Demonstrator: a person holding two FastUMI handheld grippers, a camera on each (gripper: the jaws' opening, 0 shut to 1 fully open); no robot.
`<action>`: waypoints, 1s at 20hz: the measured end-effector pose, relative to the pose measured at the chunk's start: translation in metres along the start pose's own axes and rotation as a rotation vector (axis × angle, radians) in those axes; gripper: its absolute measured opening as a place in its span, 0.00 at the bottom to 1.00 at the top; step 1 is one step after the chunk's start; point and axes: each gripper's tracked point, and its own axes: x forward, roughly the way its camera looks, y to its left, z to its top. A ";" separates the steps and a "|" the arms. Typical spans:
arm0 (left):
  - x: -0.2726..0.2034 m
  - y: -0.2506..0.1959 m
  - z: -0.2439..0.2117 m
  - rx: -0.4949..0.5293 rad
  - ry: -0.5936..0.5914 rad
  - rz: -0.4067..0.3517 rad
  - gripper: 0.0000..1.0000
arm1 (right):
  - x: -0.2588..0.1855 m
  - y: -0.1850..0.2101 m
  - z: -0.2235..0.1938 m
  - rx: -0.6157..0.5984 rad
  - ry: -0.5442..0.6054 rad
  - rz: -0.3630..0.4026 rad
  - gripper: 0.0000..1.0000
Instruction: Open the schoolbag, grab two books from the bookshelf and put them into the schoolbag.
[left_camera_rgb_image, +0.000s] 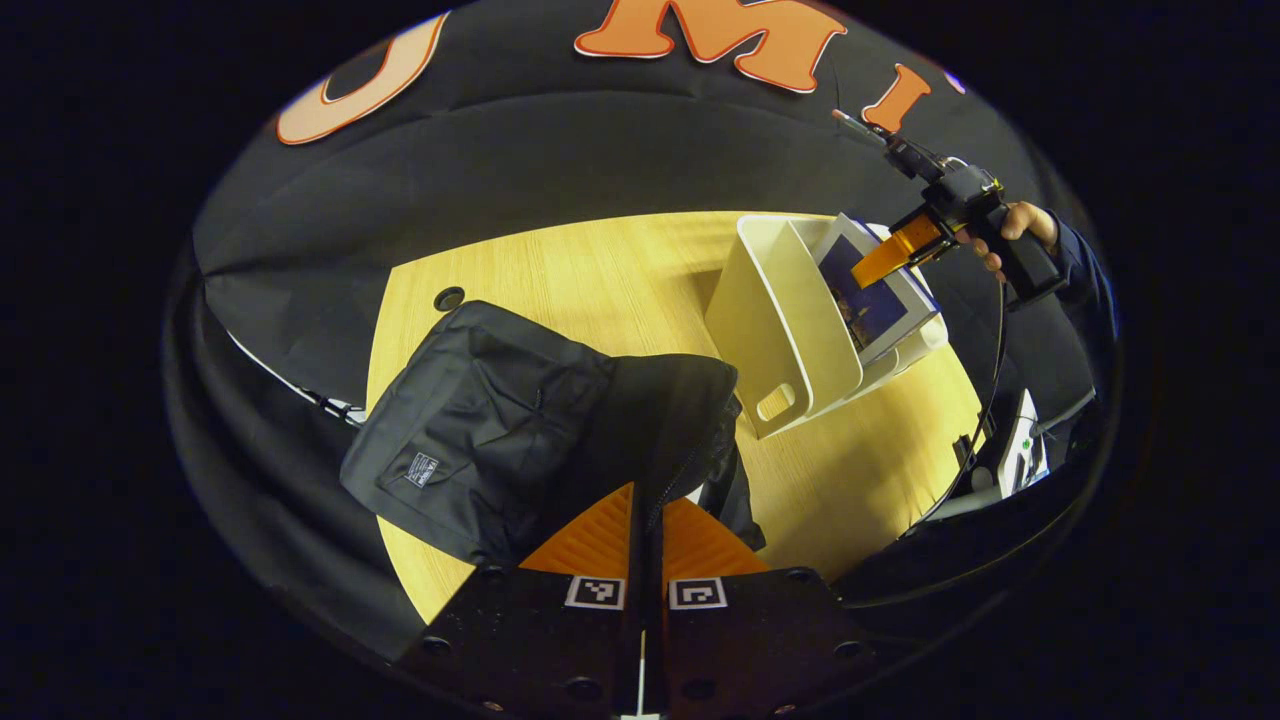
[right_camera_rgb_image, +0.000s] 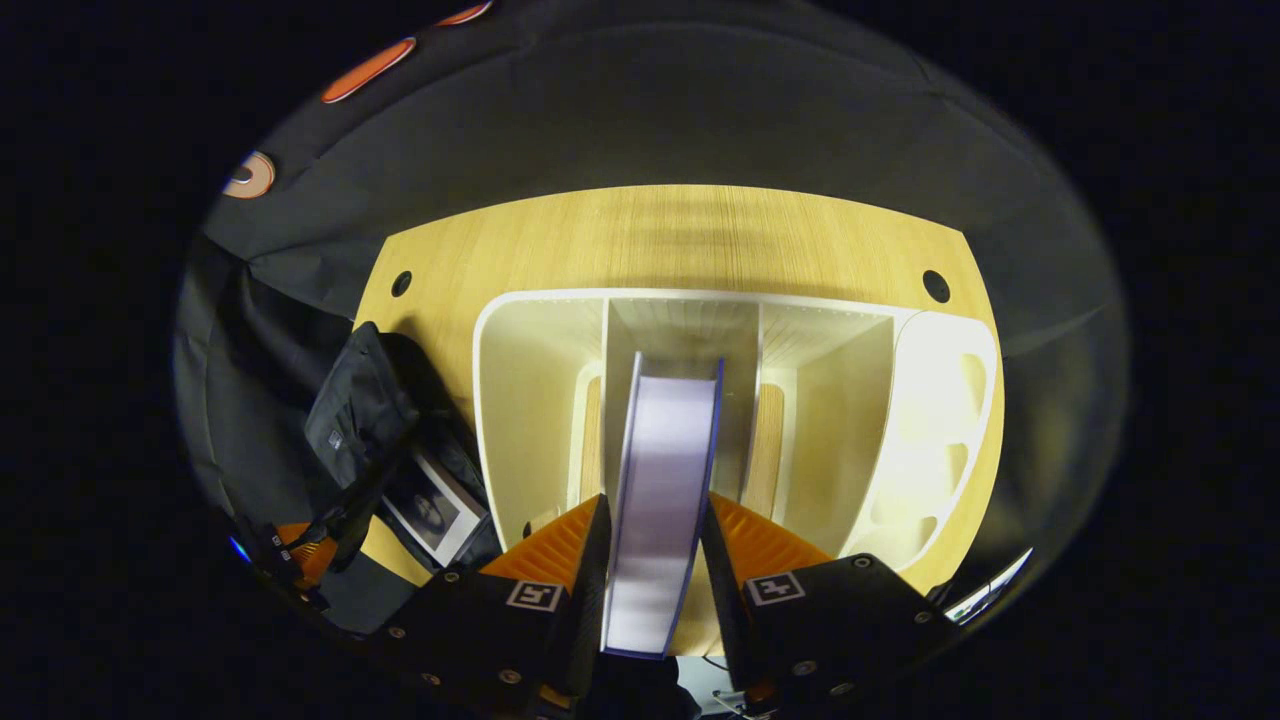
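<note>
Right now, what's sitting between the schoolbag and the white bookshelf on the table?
Nothing: in the left gripper view, only bare wooden table shows between the schoolbag and the bookshelf. The right gripper grips a book in the shelf.

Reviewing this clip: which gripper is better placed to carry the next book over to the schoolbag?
Right. The right gripper is closed on the upright book in the white bookshelf. The left gripper is pinching the schoolbag edge, apparently holding it open; another book lies inside.
</note>
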 end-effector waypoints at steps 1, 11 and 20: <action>-0.001 0.000 0.000 0.000 0.002 0.003 0.02 | 0.001 -0.002 -0.002 0.004 0.009 -0.008 0.39; -0.001 -0.001 0.001 0.010 -0.002 0.000 0.02 | -0.036 -0.018 -0.003 0.102 -0.053 -0.019 0.41; -0.008 0.003 0.000 0.067 -0.028 -0.033 0.02 | -0.117 -0.020 -0.018 0.166 -0.191 0.003 0.33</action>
